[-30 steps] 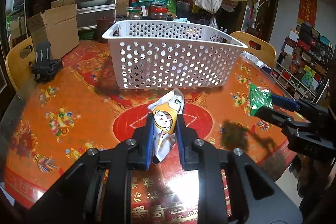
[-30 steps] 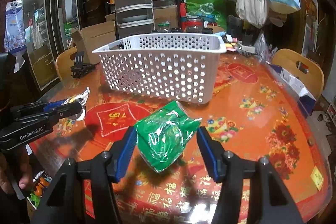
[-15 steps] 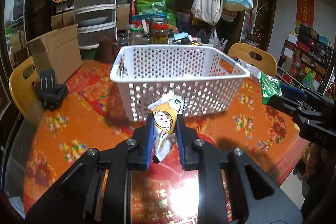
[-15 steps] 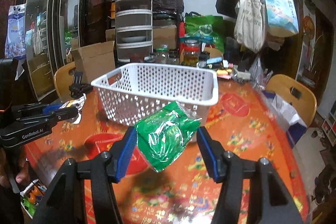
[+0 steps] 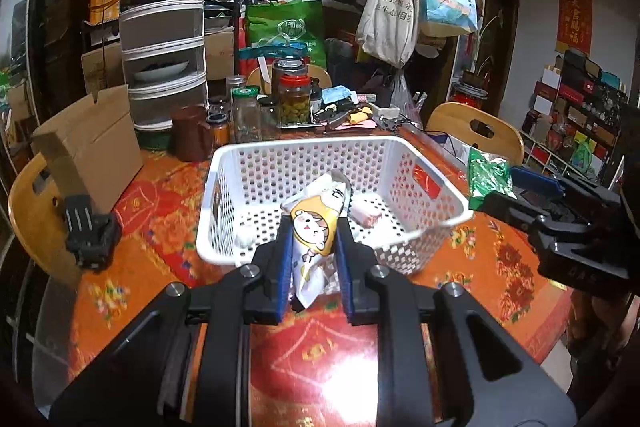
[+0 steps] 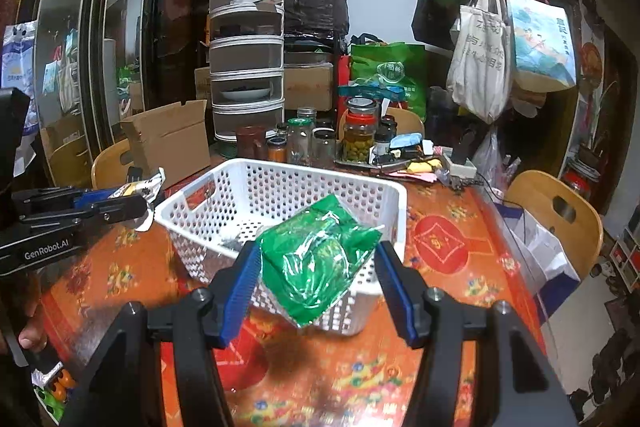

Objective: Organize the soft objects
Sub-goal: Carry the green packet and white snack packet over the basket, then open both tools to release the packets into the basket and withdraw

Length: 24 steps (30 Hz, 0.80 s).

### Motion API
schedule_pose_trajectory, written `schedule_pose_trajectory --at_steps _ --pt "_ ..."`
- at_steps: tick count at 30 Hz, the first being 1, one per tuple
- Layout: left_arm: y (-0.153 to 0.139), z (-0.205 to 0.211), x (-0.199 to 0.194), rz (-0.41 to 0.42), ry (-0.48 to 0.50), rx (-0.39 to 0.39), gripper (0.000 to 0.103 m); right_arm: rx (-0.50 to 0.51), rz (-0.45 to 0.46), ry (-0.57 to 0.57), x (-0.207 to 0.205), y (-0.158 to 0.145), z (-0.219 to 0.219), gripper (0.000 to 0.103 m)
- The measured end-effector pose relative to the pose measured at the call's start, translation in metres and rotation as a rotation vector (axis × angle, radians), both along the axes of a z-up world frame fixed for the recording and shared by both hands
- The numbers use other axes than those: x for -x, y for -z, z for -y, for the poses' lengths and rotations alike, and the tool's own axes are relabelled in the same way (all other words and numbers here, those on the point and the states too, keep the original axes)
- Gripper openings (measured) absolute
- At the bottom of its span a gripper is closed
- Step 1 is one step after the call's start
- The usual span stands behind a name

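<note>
My left gripper (image 5: 313, 255) is shut on a yellow-and-white cartoon snack packet (image 5: 316, 227), held in the air at the near rim of the white perforated basket (image 5: 248, 163). My right gripper (image 6: 320, 275) is shut on a green foil packet (image 6: 316, 267), held above the basket's near corner (image 6: 384, 187). The green packet also shows at the right of the left wrist view (image 5: 488, 179), beside the basket's right rim. The basket holds a small pink-white packet (image 5: 366, 215) and a small white item (image 5: 243, 237). The left gripper shows in the right wrist view (image 6: 116, 203).
The basket stands on a round red-orange table (image 5: 160, 227). Behind it are several glass jars (image 5: 294, 99), a brown pot (image 5: 192, 135), a cardboard box (image 5: 88, 147) and a stacked food cover (image 5: 164, 59). A black clamp (image 5: 90, 231) lies at left. Wooden chairs (image 6: 556, 211) ring the table.
Both grippers have risen and moved towards the basket with their packets still held. I now look down into the basket from above its rim.
</note>
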<state>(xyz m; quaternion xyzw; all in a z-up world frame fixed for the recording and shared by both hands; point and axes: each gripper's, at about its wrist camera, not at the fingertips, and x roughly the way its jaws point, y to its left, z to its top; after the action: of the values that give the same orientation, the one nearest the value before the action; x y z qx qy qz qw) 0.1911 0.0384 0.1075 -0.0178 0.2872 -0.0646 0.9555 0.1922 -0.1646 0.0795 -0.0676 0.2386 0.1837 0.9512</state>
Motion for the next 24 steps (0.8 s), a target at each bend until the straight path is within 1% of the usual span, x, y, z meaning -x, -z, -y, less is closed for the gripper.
schedule_pose_trajectory --at_steps 5,8,10,12,13,15,17,19,21,24 --pt "-0.017 0.004 -0.039 -0.026 -0.011 -0.008 0.018 0.019 -0.030 -0.014 -0.032 -0.012 -0.011 0.059" --pt "-0.021 0.005 -0.073 -0.071 -0.021 -0.006 0.018 0.029 -0.080 -0.020 -0.060 -0.014 -0.020 0.059" --pt "-0.017 0.005 -0.094 -0.106 -0.027 0.002 0.018 0.037 -0.112 -0.015 -0.078 -0.011 -0.025 0.059" --pt "-0.008 0.006 -0.120 -0.164 -0.034 0.006 0.018 0.042 -0.155 -0.011 -0.101 -0.006 -0.030 0.058" --pt "-0.004 0.007 -0.130 -0.181 -0.039 0.006 0.018 0.053 -0.183 -0.009 -0.113 0.000 -0.033 0.054" --pt "0.011 0.008 -0.152 -0.235 -0.054 -0.006 0.018 0.066 -0.238 -0.007 -0.134 0.013 -0.038 0.042" --pt "0.028 0.007 -0.168 -0.282 -0.065 0.000 0.018 0.072 -0.292 -0.002 -0.152 0.027 -0.041 0.042" --pt "0.045 0.007 -0.181 -0.319 -0.075 -0.008 0.018 0.109 -0.331 0.013 -0.166 0.043 -0.045 0.042" --pt "0.059 0.010 -0.191 -0.347 -0.073 -0.025 0.018 0.125 -0.345 0.022 -0.172 0.052 -0.047 0.042" --pt "0.077 0.012 -0.200 -0.381 -0.075 -0.029 0.019 0.125 -0.359 0.024 -0.176 0.059 -0.046 0.042"
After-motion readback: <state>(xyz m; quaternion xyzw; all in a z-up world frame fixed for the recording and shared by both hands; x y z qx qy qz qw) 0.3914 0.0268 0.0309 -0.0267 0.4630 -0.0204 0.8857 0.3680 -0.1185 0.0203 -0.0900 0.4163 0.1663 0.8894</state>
